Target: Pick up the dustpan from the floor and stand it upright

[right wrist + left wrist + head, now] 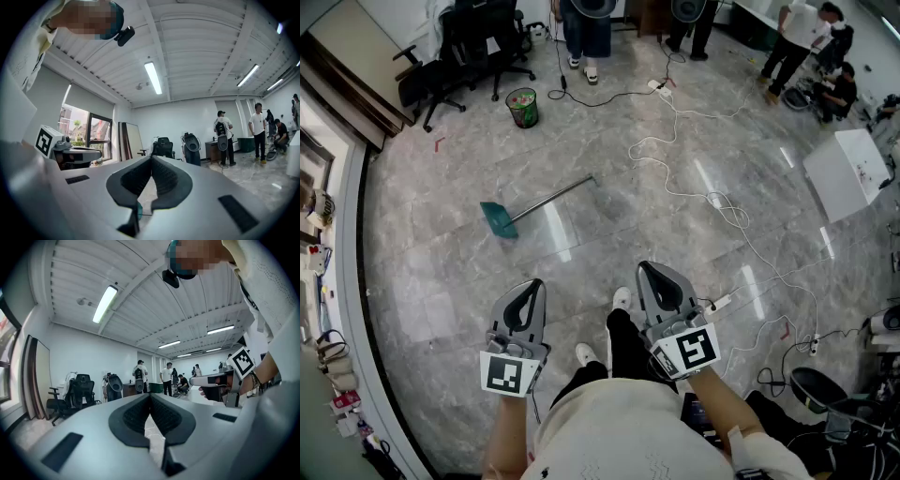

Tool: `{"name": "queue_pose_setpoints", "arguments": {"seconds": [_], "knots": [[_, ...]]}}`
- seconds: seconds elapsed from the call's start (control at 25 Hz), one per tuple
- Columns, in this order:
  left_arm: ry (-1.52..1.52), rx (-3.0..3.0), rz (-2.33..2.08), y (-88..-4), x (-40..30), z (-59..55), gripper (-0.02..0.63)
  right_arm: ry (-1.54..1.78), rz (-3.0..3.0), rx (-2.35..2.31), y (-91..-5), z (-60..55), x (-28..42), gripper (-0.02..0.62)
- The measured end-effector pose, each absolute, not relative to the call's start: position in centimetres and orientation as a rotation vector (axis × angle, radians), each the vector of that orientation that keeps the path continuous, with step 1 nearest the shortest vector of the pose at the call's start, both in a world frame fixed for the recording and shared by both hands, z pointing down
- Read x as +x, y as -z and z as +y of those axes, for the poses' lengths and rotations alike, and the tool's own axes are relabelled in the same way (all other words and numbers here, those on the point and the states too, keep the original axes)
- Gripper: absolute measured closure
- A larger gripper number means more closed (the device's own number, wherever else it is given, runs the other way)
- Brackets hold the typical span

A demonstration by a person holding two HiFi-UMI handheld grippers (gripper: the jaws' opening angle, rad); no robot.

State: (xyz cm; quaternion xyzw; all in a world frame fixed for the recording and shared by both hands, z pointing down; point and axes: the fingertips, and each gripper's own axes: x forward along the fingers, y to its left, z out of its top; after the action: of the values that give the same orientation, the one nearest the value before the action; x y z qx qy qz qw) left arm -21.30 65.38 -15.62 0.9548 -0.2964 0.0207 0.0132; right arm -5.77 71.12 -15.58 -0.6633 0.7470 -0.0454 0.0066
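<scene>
The dustpan (500,219) lies flat on the grey marble floor, its teal pan at the left and its metal handle (553,198) running up to the right. Both grippers hover well short of it, near the person's feet. My left gripper (533,285) is shut with nothing in it, its ribbed pads (138,414) meeting at the tip. My right gripper (649,268) is likewise shut and empty, pads (164,178) pressed together. In the right gripper view a small teal spot (139,211) shows through the gap below the pads. Both gripper views look level across the room.
A green wastebasket (522,107) and black office chairs (473,42) stand at the back left. White cables (717,202) snake over the floor at the right, near a white box (848,173). Several people stand or crouch at the back. The person's shoes (621,300) are between the grippers.
</scene>
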Motion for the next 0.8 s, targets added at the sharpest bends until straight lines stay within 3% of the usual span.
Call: {"name": "queue_pose_setpoints", "arguments": {"seconds": [0.32,0.8], "knots": [[-0.120,2.995,-0.951,12.6,-11.6,53.5,0.595,0.155,2.424,-1.978,12.6,57.6,2.1,0.578],[-0.077,3.007,-1.063,14.2,2.4,36.4,0.595,0.097,2.449,-1.827,15.7,39.8,14.9,0.578]]}}
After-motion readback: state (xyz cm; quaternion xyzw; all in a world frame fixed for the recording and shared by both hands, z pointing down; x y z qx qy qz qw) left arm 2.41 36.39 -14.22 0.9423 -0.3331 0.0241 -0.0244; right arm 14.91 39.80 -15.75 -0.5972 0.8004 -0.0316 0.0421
